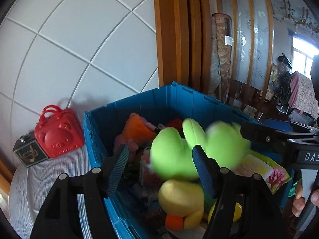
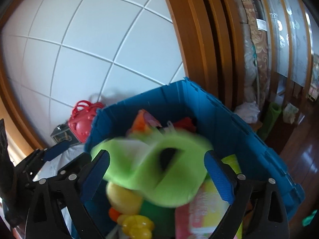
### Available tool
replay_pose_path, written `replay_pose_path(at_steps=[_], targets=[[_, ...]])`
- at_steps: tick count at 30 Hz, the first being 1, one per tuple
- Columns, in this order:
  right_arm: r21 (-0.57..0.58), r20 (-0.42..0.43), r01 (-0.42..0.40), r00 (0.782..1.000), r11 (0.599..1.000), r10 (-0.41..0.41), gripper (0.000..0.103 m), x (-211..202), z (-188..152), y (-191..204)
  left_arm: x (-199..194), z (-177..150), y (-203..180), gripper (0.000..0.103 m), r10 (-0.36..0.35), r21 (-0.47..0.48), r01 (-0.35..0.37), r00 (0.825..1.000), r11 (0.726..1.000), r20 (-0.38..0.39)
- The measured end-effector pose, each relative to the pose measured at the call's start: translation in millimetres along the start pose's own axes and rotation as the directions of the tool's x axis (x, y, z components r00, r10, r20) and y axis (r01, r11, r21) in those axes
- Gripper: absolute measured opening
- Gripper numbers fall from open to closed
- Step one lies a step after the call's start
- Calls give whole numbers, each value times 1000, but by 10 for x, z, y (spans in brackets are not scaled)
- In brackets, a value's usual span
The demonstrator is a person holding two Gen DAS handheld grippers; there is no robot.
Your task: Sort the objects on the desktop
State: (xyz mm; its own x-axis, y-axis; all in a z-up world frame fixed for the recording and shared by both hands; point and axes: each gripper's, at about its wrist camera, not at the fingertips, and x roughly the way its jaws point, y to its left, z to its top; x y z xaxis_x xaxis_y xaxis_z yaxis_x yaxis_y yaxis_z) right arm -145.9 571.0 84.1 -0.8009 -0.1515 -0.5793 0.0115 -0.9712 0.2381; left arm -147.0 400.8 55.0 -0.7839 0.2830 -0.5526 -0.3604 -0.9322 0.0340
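A bright green plush toy (image 1: 175, 155), blurred, lies over the open blue crate (image 1: 139, 103), which is full of toys. My left gripper (image 1: 160, 148) stands open above the crate; its right pad overlaps the plush in the picture and its left pad is apart from it. In the right wrist view the same green plush (image 2: 159, 171) shows smeared between the wide-apart pads of my right gripper (image 2: 157, 154), which is open. Under it lies a yellow duck plush (image 1: 179, 197). The right gripper's black frame (image 1: 279, 139) reaches in from the right.
A red bear-faced case (image 1: 57, 133) and a small dark box (image 1: 30, 153) stand left of the crate on a striped cloth (image 1: 39, 183). A pink and yellow packet (image 1: 259, 169) lies in the crate. A white tiled wall and a wooden door frame (image 1: 171, 39) stand behind.
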Motion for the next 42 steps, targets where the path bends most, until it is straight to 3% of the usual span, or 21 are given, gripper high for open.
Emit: replay_pose_path(at_steps=[4, 7, 13, 27, 34, 42], targets=[[-28, 2, 14, 1000, 1000, -14, 103, -157, -148, 98, -251, -138, 102, 76, 36, -22, -35, 999, 999, 37], [-74, 6, 85, 996, 994, -85, 103, -253, -252, 198, -528, -259, 170, 78, 37, -45, -34, 997, 998, 64], [-134, 33, 156, 988, 979, -153, 103, -617, -561, 497, -1030, -571, 269, 97, 55, -87, -47, 994, 995, 93], [-113, 44, 246, 969, 963, -242, 103, -1153, -1102, 757, -1657, -995, 233, 97, 40, -119, -30, 996, 992, 78], [-108, 105, 309, 949, 945, -299, 103, -1305, -1231, 772, -1736, -1048, 200, 97, 24, -114, -18, 998, 993, 55], [-95, 108, 291, 954, 952, -281, 103, -1326, -1233, 743, -1758, -1045, 193, 97, 7, -106, -1, 998, 994, 56]])
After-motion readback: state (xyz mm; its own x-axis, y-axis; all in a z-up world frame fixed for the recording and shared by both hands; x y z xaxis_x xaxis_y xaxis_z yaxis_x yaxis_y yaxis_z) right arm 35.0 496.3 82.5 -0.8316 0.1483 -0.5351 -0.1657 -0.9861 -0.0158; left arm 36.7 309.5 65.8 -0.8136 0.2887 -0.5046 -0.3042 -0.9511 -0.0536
